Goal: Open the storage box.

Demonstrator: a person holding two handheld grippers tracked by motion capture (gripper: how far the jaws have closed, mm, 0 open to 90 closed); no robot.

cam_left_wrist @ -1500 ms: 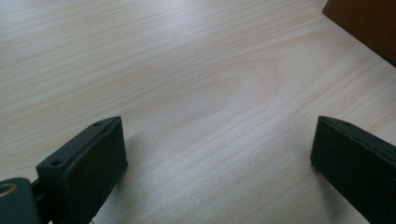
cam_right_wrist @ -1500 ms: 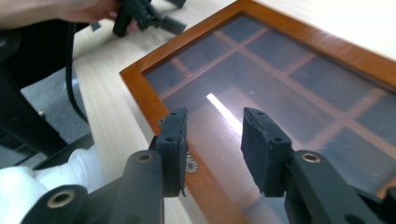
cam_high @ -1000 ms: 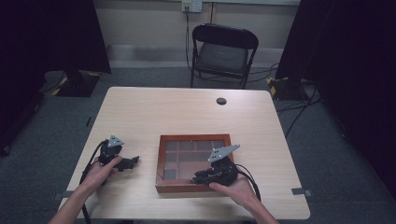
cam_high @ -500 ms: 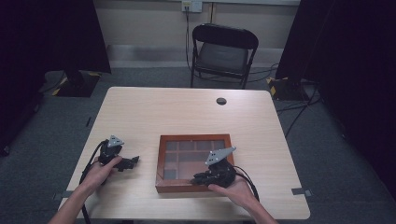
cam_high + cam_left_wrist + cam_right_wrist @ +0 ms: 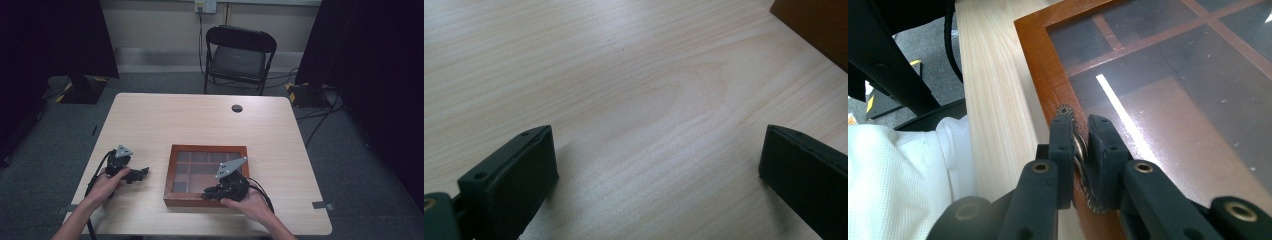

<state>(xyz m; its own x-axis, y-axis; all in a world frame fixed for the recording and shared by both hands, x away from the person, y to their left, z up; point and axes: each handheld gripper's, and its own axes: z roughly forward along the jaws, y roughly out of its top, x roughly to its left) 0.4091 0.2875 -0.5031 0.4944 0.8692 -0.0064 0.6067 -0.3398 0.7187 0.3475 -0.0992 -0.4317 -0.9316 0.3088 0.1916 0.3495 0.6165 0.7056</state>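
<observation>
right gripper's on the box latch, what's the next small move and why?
Probably lift the clasp gently to raise the glass lid. The right gripper is shut on that metal clasp at the front edge of the wooden box, the lid lies flat and closed, and the left gripper rests open on the table, apart.

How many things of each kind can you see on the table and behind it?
Grippers: 2 (left gripper, right gripper)
Wooden box with glass lid: 1
Metal latch on the box: 1
Table: 1
Chair: 1
Total: 6
</observation>
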